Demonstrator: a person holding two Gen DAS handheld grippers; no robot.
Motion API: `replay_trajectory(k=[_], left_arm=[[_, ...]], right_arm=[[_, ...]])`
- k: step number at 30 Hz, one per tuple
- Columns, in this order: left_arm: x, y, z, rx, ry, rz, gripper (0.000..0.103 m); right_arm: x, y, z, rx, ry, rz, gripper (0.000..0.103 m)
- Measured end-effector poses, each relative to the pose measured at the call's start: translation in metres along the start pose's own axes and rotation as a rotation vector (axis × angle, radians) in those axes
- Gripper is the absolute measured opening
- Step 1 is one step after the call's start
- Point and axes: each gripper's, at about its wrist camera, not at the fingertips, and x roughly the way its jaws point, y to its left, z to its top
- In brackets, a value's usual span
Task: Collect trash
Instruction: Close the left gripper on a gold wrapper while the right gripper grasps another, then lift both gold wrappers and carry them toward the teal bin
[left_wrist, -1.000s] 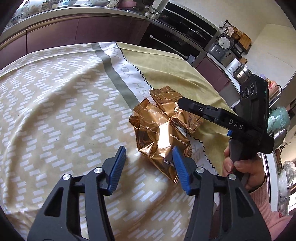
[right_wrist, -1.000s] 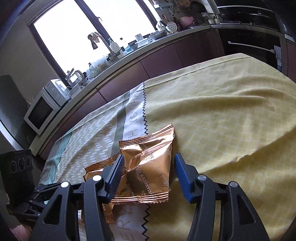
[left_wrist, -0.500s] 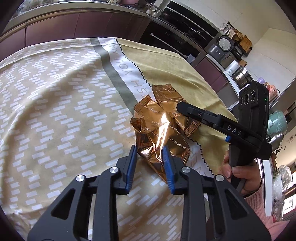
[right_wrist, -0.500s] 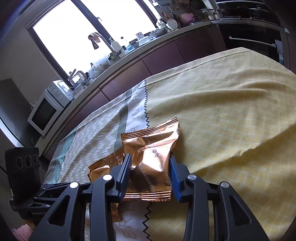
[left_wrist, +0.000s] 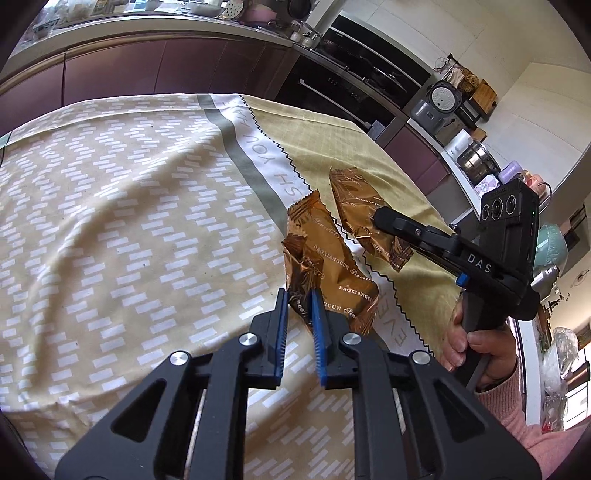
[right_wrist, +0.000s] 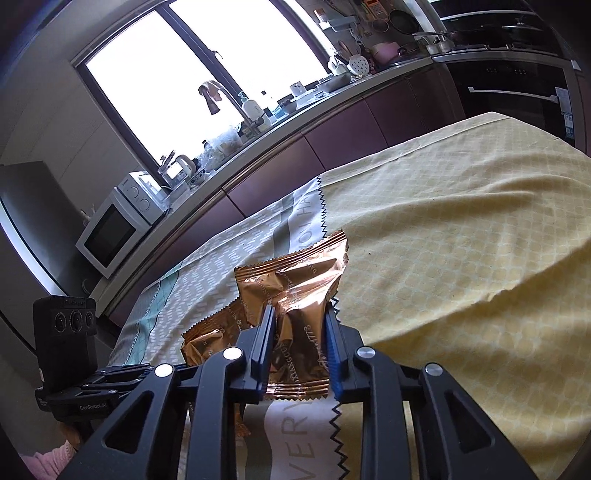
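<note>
Now both jaws have just closed: left gripper (left_wrist: 299, 306) pinches one crinkled copper foil wrapper (left_wrist: 325, 273) by a thin corner, right gripper (right_wrist: 300, 325) clamps the other copper foil wrapper (right_wrist: 295, 284); slick foil may slip out on lifting.

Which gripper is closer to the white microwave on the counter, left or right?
Left. In the right wrist view the left gripper sits on the microwave side of the tablecloth, while the right gripper, clamping a copper wrapper, is farther away.

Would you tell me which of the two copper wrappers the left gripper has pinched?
The left gripper grips the crumpled wrapper lying over the tablecloth's white lettered band; the flatter wrapper on the yellow side sits in the right gripper.
</note>
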Motion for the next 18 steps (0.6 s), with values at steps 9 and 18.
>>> replay_trajectory(k=[9,18], left_arm=[[-0.032,0.012,-0.015,-0.007,-0.026,0.029,0.013],[-0.080,0.027,-0.033,-0.024,-0.087,0.083,0.013]], right_arm=[[0.007,0.011,-0.011,0.009,0.021,0.044,0.024],[0.018,0.044,-0.017,-0.024,0.031,0.120,0.024]])
